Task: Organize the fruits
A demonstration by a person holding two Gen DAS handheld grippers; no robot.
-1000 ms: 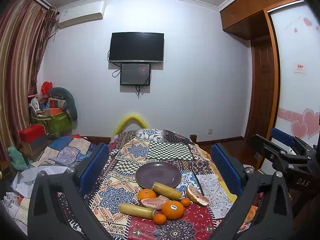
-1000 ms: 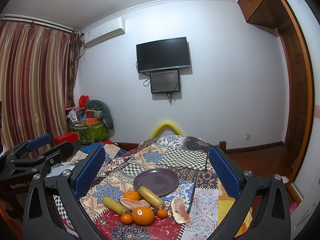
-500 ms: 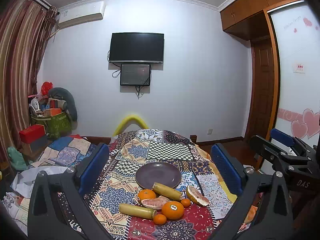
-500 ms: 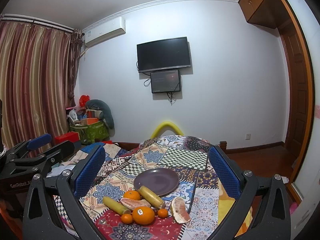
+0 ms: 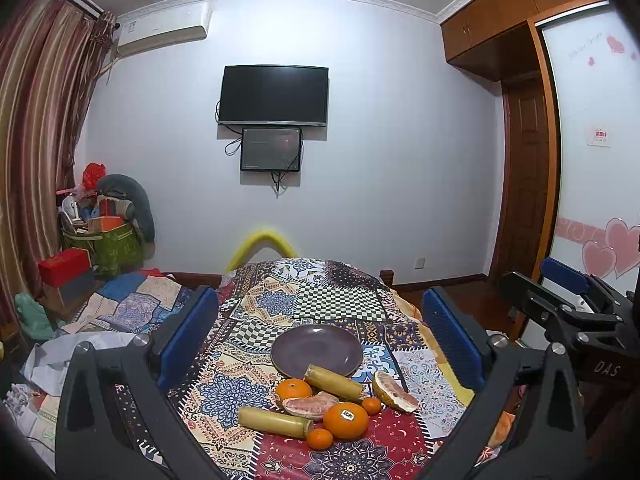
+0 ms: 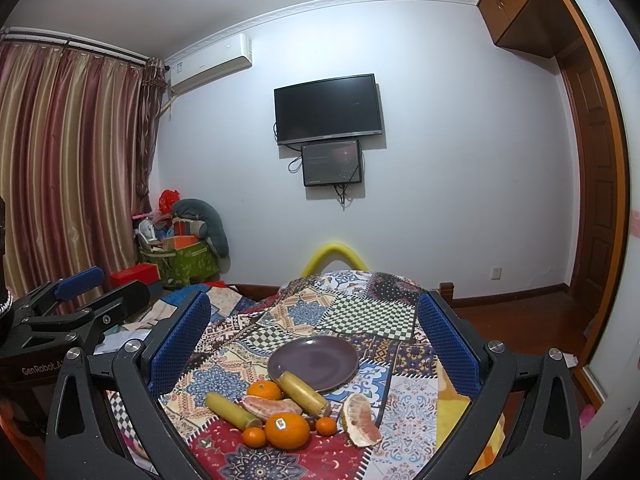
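Here, both tools [image 5: 320, 336] [image 6: 314, 338] gape empty; 1 plate [image 5: 317, 350], 4 oranges [image 5: 345, 420], 2 cane sticks [image 5: 275, 422]

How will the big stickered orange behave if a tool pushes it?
The big stickered orange looks round and smooth, so it would probably roll. It sits against a small tangerine and a peeled pomelo segment, likely nudging both.

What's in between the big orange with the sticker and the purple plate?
In the left wrist view, a peeled pomelo piece and a yellowish sugarcane stick lie between the stickered orange and the purple plate; the stick's end reaches the plate's rim.
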